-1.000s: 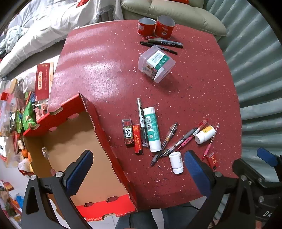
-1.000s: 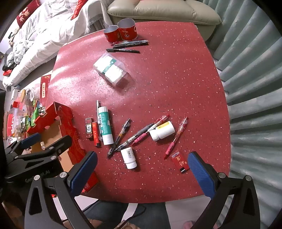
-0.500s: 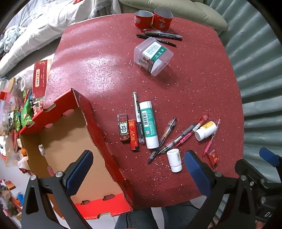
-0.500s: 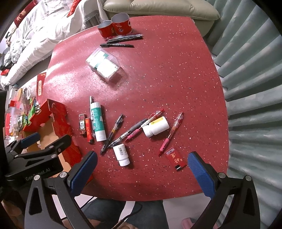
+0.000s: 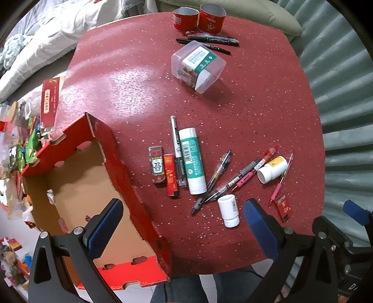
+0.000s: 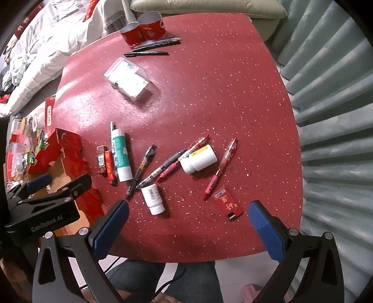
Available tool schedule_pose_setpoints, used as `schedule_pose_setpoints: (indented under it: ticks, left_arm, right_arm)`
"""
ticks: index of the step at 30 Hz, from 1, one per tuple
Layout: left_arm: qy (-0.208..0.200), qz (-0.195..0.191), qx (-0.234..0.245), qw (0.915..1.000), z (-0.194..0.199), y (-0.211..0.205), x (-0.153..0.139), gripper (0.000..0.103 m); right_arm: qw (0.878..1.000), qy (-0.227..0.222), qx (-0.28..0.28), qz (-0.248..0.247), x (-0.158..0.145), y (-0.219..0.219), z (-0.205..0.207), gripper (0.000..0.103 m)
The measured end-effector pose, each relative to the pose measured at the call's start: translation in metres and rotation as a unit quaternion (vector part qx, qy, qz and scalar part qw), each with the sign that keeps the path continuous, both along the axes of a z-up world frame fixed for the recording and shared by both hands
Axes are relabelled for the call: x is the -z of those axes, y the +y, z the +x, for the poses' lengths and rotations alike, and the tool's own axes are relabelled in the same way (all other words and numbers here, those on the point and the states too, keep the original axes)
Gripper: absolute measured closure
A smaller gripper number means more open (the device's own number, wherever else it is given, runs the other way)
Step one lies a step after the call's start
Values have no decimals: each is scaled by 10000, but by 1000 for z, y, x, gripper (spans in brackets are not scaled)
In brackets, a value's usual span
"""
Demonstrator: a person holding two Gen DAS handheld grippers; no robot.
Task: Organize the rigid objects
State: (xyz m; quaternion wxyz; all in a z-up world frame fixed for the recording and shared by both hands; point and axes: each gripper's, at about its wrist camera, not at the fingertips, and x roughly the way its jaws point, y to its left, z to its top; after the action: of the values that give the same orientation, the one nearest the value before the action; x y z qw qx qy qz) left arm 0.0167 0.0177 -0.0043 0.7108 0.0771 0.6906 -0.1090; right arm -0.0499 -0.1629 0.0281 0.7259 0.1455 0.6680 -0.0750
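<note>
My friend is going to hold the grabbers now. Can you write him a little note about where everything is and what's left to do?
Left gripper: open, empty, hovering over the near table edge by the red box.
Right gripper: open, empty, above the near edge.
On the red table: glue stick, two white bottles, scattered pens, small red packs, a clear plastic box, two red tins with black markers beside them.
Done: nothing that shows; the visible part of the red box holds no table items.
Left: every item still needs sorting, perhaps into the red box.
</note>
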Motion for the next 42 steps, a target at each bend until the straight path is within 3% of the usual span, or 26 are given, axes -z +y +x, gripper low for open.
schedule_pose_setpoints:
  ticks: [21, 28, 33, 36, 40, 42]
  left_arm:
    - [378, -89, -112, 9992, -7, -24, 61, 0]
    - [613, 219, -245, 9976, -20, 3, 107, 0]
    - [304, 621, 34, 9976, -25, 16, 110, 0]
    - [340, 760, -174, 9964, -18, 34, 114, 0]
    - [355, 186, -678, 9969, 1, 44, 103, 0]
    - [179, 137, -754, 9969, 11, 38, 96, 0]
  right_arm:
    - [9991, 409, 100, -32, 34, -21, -11, 0]
    - [9983, 578, 39, -55, 48, -22, -14, 0]
    - [9978, 656, 41, -42, 54, -25, -14, 0]
    - [9979, 648, 55, -15, 55, -25, -15, 0]
    - [9979, 645, 95, 36, 58, -26, -15, 0]
    - [9976, 669, 127, 76, 60, -26, -16, 0]
